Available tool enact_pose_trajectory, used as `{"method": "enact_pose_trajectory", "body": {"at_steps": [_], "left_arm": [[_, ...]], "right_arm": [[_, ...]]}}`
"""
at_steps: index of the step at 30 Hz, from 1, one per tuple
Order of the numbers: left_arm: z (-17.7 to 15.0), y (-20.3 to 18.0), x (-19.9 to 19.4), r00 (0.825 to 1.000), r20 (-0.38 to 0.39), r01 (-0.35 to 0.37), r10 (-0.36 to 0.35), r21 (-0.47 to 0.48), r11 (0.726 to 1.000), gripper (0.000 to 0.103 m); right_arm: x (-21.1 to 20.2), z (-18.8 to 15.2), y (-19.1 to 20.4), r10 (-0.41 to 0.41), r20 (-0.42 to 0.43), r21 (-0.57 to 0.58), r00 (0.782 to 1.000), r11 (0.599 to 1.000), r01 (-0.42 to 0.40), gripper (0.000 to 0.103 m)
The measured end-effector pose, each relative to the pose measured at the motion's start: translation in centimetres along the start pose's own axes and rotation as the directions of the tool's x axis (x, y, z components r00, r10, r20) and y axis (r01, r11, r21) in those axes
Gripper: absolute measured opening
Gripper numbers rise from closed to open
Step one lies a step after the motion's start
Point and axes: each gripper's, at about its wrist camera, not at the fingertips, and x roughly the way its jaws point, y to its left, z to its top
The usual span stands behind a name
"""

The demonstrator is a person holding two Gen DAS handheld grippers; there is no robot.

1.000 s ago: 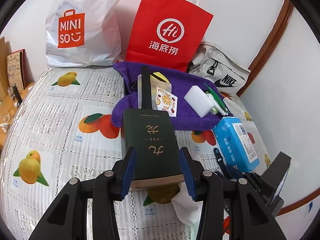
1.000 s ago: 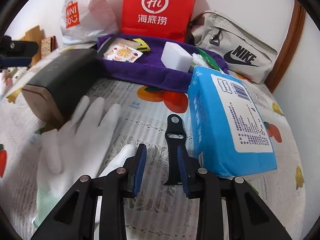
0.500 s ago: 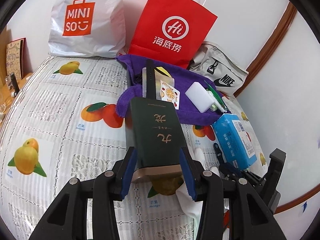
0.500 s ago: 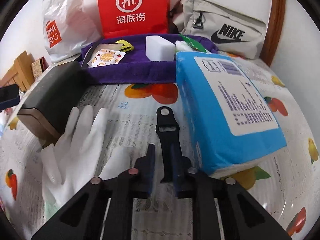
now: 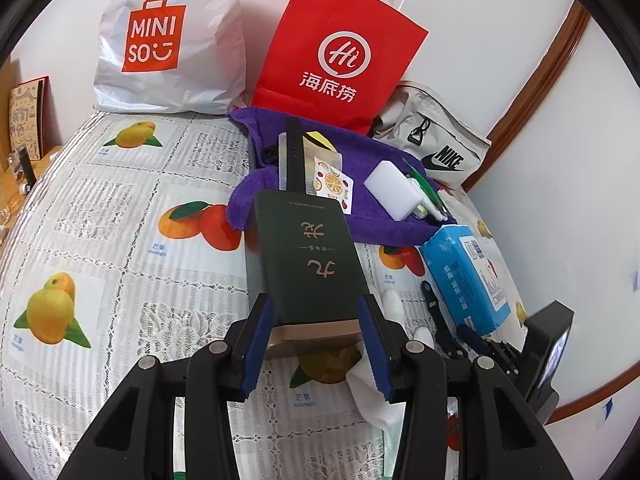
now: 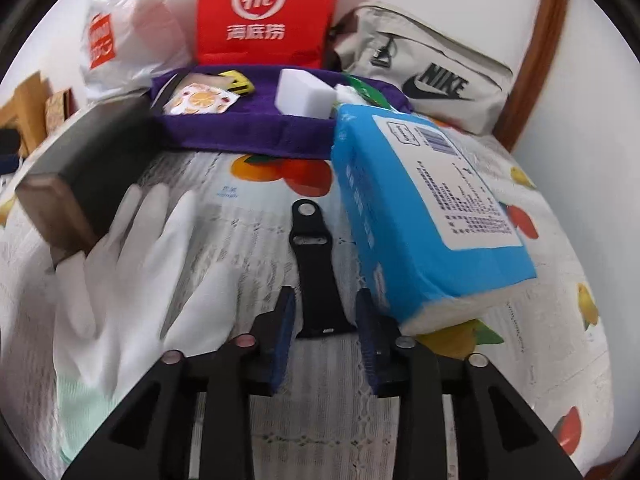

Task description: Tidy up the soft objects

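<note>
My left gripper [image 5: 316, 344] clamps the dark green rectangular box [image 5: 310, 264]; my right gripper [image 6: 325, 334] is opening around the black rubber strap [image 6: 316, 276] (blue tissue pack [image 6: 424, 216] at two o'clock).

My left wrist view looks steeply down the bed [image 5: 120, 208], close in. My right sits lower, nearer; both share the red bag [image 5: 340, 52] [image 6: 264, 12] at twelve o'clock.

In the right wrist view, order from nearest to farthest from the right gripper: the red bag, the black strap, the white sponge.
From the right gripper:
1. Black strap, between its opening jaws, untouched.
2. White sponge, on the purple towel.
3. Red bag, at the wall.
</note>
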Motion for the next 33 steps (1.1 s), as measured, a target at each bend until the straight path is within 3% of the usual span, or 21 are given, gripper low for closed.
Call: {"method": "enact_pose_trajectory", "body": {"at_steps": [5, 7, 8, 14, 16, 18, 19, 20, 21, 25, 31, 33], "left_arm": [[-0.2, 0.2, 0.1, 1.000, -0.002, 0.008, -0.008, -0.005, 1.000, 0.042], [-0.2, 0.3, 0.1, 1.000, -0.005, 0.007, -0.007, -0.008, 1.000, 0.042], [-0.2, 0.3, 0.1, 1.000, -0.006, 0.006, -0.006, -0.010, 1.000, 0.042], [-0.5, 0.5, -0.2, 1.000, -0.010, -0.008, 0.008, -0.012, 1.000, 0.042], [-0.7, 0.6, -0.4, 1.000, -0.012, -0.011, 0.011, -0.017, 1.000, 0.042], [-1.0, 0.6, -0.6, 1.000, -0.017, -0.021, 0.021, -0.016, 1.000, 0.042], [-1.1, 0.5, -0.6, 1.000, -0.019, -0.025, 0.025, -0.012, 1.000, 0.042], [-1.4, 0.3, -0.7, 0.999, -0.023, -0.030, 0.030, -0.004, 1.000, 0.042], [-1.6, 0.1, -0.8, 0.999, -0.026, -0.035, 0.035, 0.003, 0.999, 0.042], [-2.6, -0.6, -0.7, 0.998, -0.046, -0.047, 0.048, 0.026, 0.999, 0.042], [-4.5, -2.4, 0.1, 0.995, -0.090, -0.041, 0.044, 0.038, 0.998, 0.042], [-5.2, -3.3, 0.6, 0.994, -0.103, -0.038, 0.042, 0.044, 0.998, 0.054]], "right_arm": [[1.0, 0.4, -2.4, 0.114, -0.013, 0.128, 0.993, 0.985, -0.111, 0.047], [0.9, 0.4, -1.8, 0.123, -0.011, 0.095, 0.992, 0.988, -0.122, 0.037], [0.8, 0.5, -1.5, 0.145, -0.009, 0.078, 0.989, 0.987, -0.143, 0.022], [0.2, 0.6, -0.4, 0.190, -0.050, 0.040, 0.980, 0.981, -0.188, 0.022], [0.4, 0.7, -0.1, 0.184, -0.045, 0.034, 0.982, 0.983, -0.182, 0.027], [0.9, 1.1, 0.0, 0.181, -0.030, 0.040, 0.983, 0.983, -0.180, 0.038], [1.1, 1.2, 0.0, 0.190, -0.019, 0.043, 0.982, 0.981, -0.189, 0.038], [1.2, 1.3, 0.1, 0.193, -0.011, 0.038, 0.981, 0.981, -0.192, 0.034], [1.2, 1.3, 0.1, 0.204, -0.011, 0.027, 0.979, 0.979, -0.204, 0.020], [1.1, 1.2, -0.6, 0.269, -0.013, 0.034, 0.963, 0.963, -0.268, 0.020], [-1.6, -0.4, -1.2, 0.295, 0.009, 0.021, 0.955, 0.955, -0.295, 0.020], [-3.1, -1.3, -1.3, 0.315, 0.016, -0.002, 0.949, 0.949, -0.315, 0.020]]}}
